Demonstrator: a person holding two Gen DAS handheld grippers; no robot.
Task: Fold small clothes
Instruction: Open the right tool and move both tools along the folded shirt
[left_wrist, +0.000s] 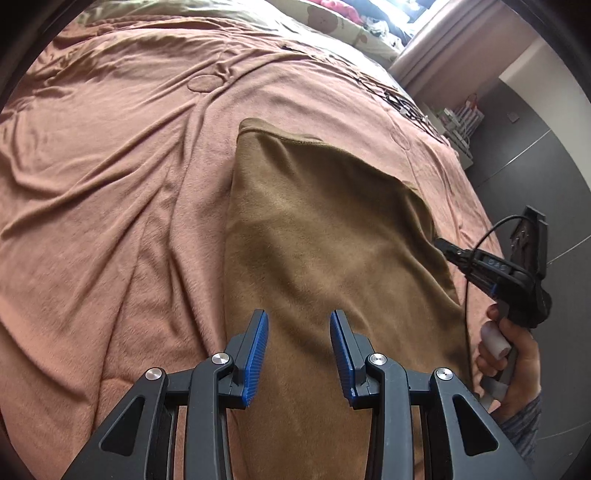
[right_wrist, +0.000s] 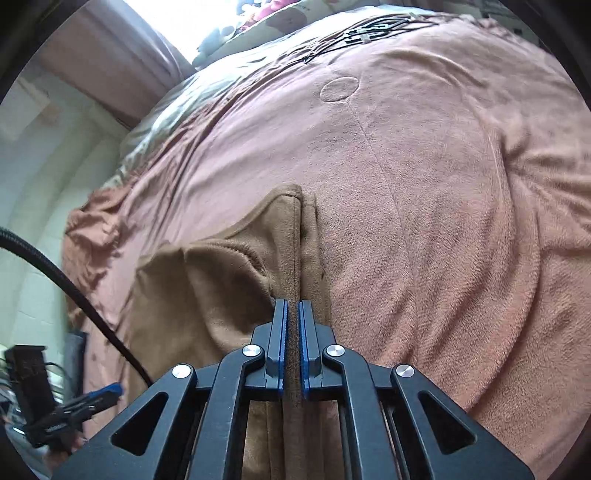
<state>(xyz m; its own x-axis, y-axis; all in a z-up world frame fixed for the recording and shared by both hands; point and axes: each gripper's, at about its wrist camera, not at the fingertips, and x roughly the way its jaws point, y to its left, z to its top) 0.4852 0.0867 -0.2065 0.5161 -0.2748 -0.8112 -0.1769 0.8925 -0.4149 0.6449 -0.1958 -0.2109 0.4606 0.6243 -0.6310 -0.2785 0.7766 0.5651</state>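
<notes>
A brown fleece garment (left_wrist: 321, 236) lies on a pink blanket over a bed. In the left wrist view my left gripper (left_wrist: 299, 354) hovers open over its near part, blue pads apart, nothing between them. My right gripper (left_wrist: 443, 245) shows at the garment's right edge, pinching it, held by a person's hand (left_wrist: 513, 354). In the right wrist view my right gripper (right_wrist: 292, 347) is shut on a raised fold of the brown garment (right_wrist: 221, 295), the fabric edge standing between the pads. My left gripper (right_wrist: 107, 391) shows at the lower left.
The pink blanket (left_wrist: 110, 206) is wrinkled across the bed. Black cables (right_wrist: 369, 29) lie near the bed's far end. A patterned pillow (left_wrist: 340, 22) sits at the head. A black cable (right_wrist: 74, 291) hangs at left. Grey floor (left_wrist: 535, 166) lies beyond the bed's right edge.
</notes>
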